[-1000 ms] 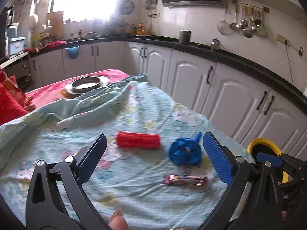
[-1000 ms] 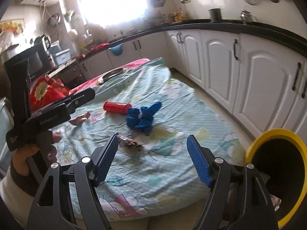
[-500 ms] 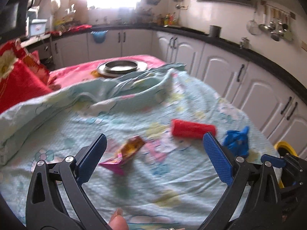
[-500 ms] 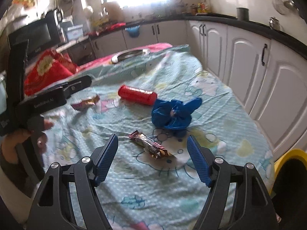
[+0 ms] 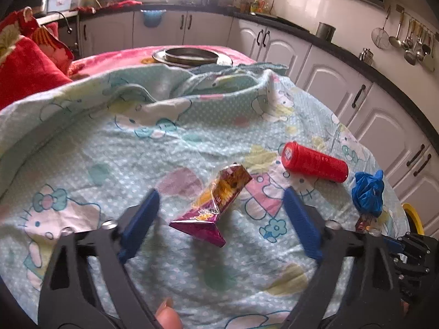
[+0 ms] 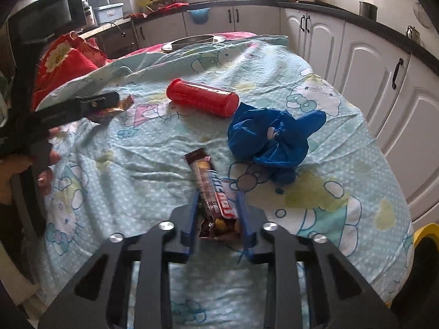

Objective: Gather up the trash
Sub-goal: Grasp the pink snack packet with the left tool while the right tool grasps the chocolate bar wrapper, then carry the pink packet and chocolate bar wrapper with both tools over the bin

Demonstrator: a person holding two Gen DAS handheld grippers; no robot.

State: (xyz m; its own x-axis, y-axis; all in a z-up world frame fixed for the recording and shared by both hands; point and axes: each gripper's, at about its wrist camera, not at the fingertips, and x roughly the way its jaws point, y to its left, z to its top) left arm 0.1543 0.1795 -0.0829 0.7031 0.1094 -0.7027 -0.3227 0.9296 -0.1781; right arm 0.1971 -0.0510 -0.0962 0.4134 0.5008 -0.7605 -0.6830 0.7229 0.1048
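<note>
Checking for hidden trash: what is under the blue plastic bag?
The blue plastic bag lies crumpled on the cartoon-print sheet, which shows all round it. Anything beneath the bag is covered and cannot be seen.

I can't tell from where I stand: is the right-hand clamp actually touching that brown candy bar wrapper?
Touching. In the right wrist view, the right gripper has both blue fingers pressed against the sides of the candy bar wrapper, with no gap visible on either side.
</note>
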